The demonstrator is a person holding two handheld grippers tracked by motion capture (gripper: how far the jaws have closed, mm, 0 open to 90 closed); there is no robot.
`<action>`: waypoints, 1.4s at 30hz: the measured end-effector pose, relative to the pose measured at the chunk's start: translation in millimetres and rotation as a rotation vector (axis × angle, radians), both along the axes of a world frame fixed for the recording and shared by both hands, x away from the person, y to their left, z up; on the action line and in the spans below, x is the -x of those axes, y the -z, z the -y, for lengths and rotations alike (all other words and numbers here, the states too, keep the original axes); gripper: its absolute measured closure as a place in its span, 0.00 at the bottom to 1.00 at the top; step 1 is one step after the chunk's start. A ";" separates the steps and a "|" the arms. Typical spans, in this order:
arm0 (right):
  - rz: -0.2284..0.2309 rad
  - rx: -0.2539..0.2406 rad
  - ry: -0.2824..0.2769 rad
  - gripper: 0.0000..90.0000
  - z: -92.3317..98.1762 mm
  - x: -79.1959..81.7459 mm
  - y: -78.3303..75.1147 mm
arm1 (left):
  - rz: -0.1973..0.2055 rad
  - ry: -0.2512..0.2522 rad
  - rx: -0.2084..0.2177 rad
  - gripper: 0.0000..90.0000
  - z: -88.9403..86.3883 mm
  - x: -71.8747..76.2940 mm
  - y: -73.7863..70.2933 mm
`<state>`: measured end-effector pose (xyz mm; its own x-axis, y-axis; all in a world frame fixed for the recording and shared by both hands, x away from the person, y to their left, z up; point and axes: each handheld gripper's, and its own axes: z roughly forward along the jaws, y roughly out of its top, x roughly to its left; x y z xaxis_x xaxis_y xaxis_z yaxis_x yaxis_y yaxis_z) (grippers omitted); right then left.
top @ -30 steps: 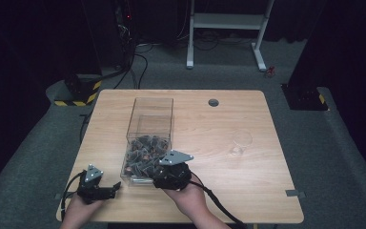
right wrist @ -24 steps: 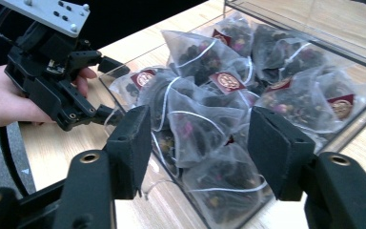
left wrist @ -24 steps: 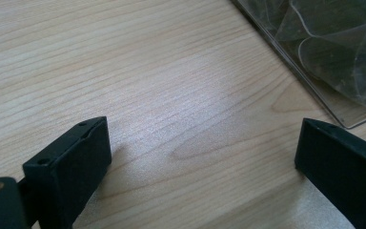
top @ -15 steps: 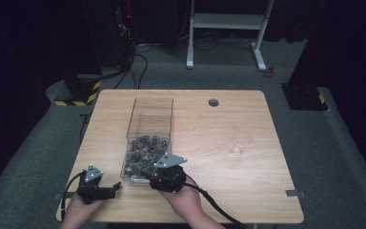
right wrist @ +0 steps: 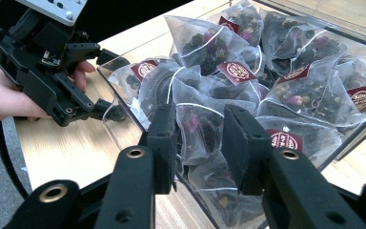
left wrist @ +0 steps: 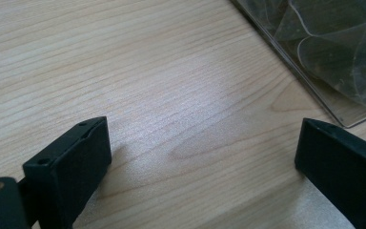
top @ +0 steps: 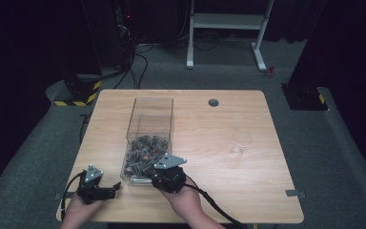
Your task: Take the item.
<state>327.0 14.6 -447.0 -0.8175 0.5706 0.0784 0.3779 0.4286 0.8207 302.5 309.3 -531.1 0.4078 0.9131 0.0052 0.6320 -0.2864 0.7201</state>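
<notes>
Right gripper (right wrist: 198, 143) has eased further into the near end of the clear box (top: 148, 110), jaws just closing on one tea bag (right wrist: 198, 131) atop the heap there; whether the pads press yet I cannot tell. Left gripper (top: 116, 189) lies on the table (top: 248, 181) just left of the box, jaws wide, nothing between them. Step in hand: the pick; next likely a firm pinch, then a straight lift clear of the wall.

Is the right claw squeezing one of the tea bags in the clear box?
Touching. In the right gripper view the right claw has just been closing, and its jaws press both sides of a tea bag in the clear box, bunching it.
</notes>
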 end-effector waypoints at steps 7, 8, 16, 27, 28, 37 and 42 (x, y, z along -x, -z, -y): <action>0.000 0.002 0.003 0.81 0.4 -0.9 0.8 | 0.000 0.000 0.000 0.06 0.0 0.1 0.0; 0.002 0.003 0.002 0.81 0.5 -1.1 0.8 | 0.000 0.001 0.000 0.06 0.0 0.1 0.0; 0.000 0.014 0.002 0.87 0.2 -2.4 2.2 | 0.000 0.001 0.000 0.06 0.0 0.1 0.0; 0.013 0.028 -0.005 1.00 -0.2 -0.6 4.5 | -0.002 0.004 0.000 0.06 -0.2 0.2 -0.1; 0.019 0.026 -0.008 1.00 0.4 -0.4 3.7 | -0.002 0.004 0.000 0.06 -0.2 0.2 -0.1; 0.038 -0.005 0.006 1.00 5.4 -0.1 -4.0 | -0.002 0.005 0.000 0.06 -0.2 0.2 -0.1; 0.046 -0.014 0.005 1.00 6.4 -0.9 -6.6 | -0.002 0.005 0.000 0.06 -0.3 0.1 -0.1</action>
<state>327.9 8.2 -440.3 -0.8177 0.5736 0.0485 0.3413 0.4154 0.8432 302.4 309.6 -531.0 0.4120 0.9112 0.0047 0.6319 -0.2894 0.7189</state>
